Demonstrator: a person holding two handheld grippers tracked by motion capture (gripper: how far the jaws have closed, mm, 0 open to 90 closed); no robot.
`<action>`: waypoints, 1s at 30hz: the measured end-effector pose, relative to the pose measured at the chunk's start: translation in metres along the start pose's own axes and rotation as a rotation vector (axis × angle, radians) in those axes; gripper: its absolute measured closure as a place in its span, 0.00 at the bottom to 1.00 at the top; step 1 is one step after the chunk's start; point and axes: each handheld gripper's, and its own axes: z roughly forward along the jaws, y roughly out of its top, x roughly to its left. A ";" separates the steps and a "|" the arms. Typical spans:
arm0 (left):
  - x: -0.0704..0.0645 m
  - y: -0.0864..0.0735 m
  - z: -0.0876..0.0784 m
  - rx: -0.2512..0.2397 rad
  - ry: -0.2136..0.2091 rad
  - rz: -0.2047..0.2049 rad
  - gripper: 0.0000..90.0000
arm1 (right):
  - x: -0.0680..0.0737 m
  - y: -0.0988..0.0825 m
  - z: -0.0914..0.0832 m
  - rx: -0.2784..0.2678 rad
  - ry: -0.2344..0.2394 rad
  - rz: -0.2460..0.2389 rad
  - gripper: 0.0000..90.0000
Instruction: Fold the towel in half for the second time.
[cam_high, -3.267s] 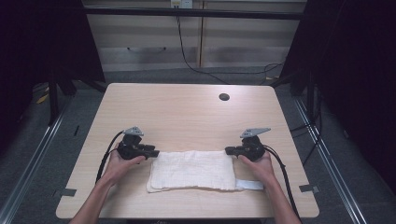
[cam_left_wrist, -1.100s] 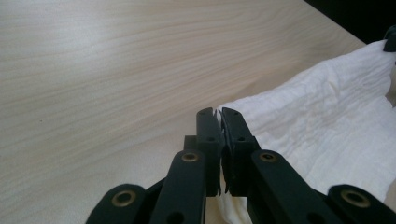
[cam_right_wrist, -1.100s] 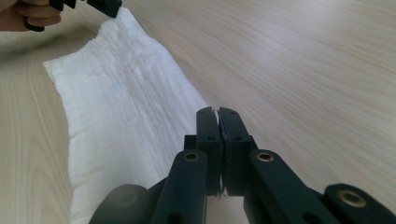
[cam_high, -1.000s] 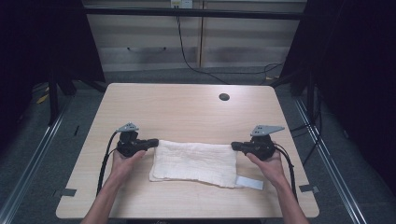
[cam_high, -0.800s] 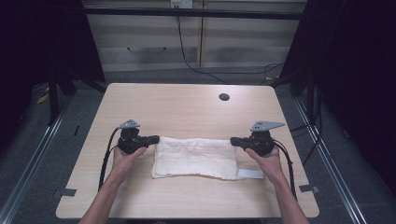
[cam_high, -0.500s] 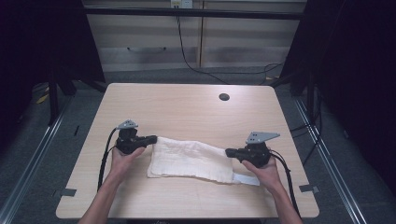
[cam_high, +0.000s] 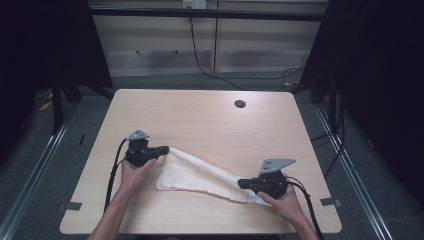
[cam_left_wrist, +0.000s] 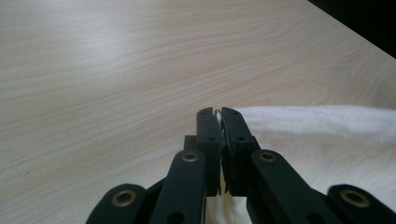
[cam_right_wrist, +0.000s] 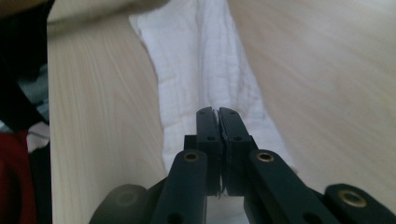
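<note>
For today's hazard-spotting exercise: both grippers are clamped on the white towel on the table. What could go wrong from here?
1. The left gripper pinches just a sliver of the towel at its jaw tips, so the corner may slip free.
2. The right gripper sits near the table front edge, so the towel's end could drag off it.

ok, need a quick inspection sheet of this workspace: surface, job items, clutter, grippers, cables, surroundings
Surface: light wooden table, with a round dark grommet hole near the far edge.
Job's things: white textured cloth, stretched diagonally between both grippers, part resting on the table.
Clutter: nothing seen.
Grippers: left gripper jaws shut on the cloth's corner; right gripper jaws shut on the cloth's opposite end.
Cables: black gripper cable trailing over the near edge; another black cable across the floor.
Surroundings: grey floor, dark curtains, pale cabinet fronts behind.
</note>
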 end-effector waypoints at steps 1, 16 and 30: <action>0.000 0.000 0.000 0.000 0.000 0.000 0.97 | 0.001 -0.002 0.003 0.012 0.023 0.007 0.98; -0.002 -0.001 0.003 0.002 -0.002 0.005 0.97 | 0.007 -0.013 0.022 0.134 0.083 0.020 0.98; -0.020 0.012 -0.002 -0.042 -0.071 0.062 0.97 | -0.019 -0.015 0.009 0.127 -0.054 0.079 0.99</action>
